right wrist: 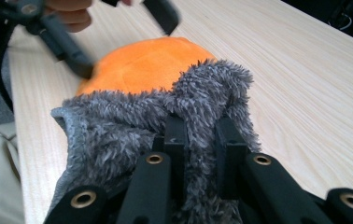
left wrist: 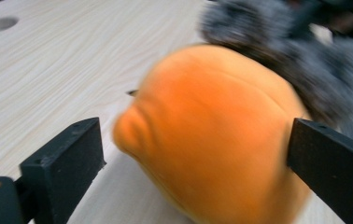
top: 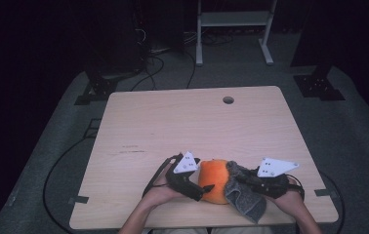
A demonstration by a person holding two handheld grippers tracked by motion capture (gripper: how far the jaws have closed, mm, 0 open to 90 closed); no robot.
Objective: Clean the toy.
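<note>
- While the orange plush (top: 215, 181) sits at the table's (top: 173, 122) six o'clock edge, both tools work on it.
- Left gripper (top: 203, 189): jaws spread wide around the plush, one on each flank, possibly brushing it but not squeezing.
- Right gripper (top: 237, 178): jaws clamped on a fold of the grey fuzzy cloth (top: 243, 192), which drapes against the plush at its three o'clock side.
- I'd judge the plush soft and light; it dents rather than slips, so a grip across its fat middle should hold.
- The cloth is limp, light and fluffy; a pinched fold near the edge is the sensible place.
- The right gripper view shows the pile bunched between the jaws; the high view hides that pinch.
- The left gripper view shows the gap at each jaw.
- The high view alone gives the cable hole (top: 228, 100) at twelve o'clock.
</note>
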